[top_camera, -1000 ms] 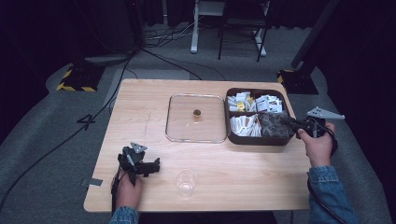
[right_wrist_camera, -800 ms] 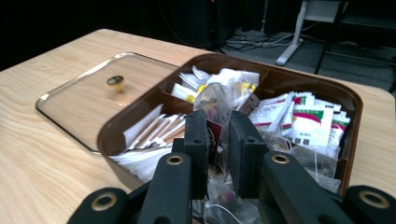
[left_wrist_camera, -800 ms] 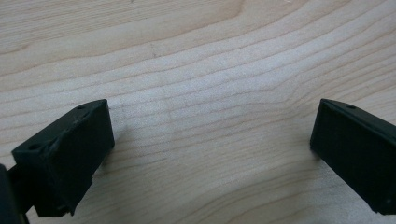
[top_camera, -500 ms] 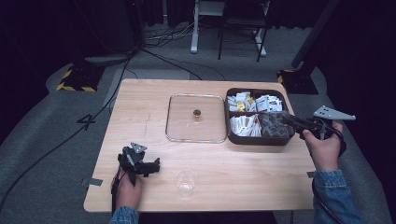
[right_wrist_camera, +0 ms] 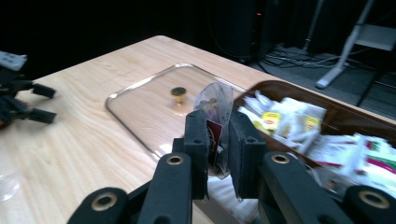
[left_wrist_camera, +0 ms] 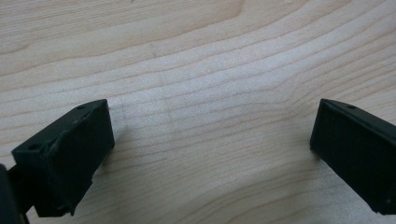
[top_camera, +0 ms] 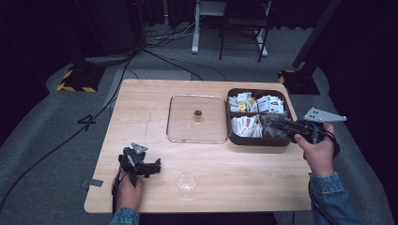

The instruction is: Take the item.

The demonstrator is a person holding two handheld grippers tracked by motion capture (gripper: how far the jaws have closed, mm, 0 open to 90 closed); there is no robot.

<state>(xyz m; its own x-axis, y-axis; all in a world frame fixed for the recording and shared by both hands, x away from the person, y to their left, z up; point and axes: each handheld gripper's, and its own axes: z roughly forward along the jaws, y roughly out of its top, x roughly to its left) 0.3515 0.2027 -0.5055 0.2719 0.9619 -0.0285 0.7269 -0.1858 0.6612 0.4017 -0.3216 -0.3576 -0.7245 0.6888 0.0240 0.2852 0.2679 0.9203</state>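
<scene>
My right gripper [right_wrist_camera: 218,142] is shut on a clear-wrapped tea bag [right_wrist_camera: 216,103], held a little above the brown compartment box [top_camera: 256,140] at the table's right. The box holds several white and yellow sachets [top_camera: 257,104]. In the high view the right gripper [top_camera: 281,125] points left over the box's near right compartment. A glass lid [top_camera: 197,118] with a small brass knob lies flat on the table left of the box. My left gripper [top_camera: 155,168] rests low at the front left, its jaws open over bare wood [left_wrist_camera: 210,130].
A clear plastic cup [top_camera: 187,182] stands near the front edge, right of the left gripper. The wooden table [top_camera: 141,108] sits on grey floor with cables, yellow-black striped bases and stand legs behind it.
The right gripper has risen and drawn back toward the right edge with the tea bag in its jaws. The left gripper has stayed put.
</scene>
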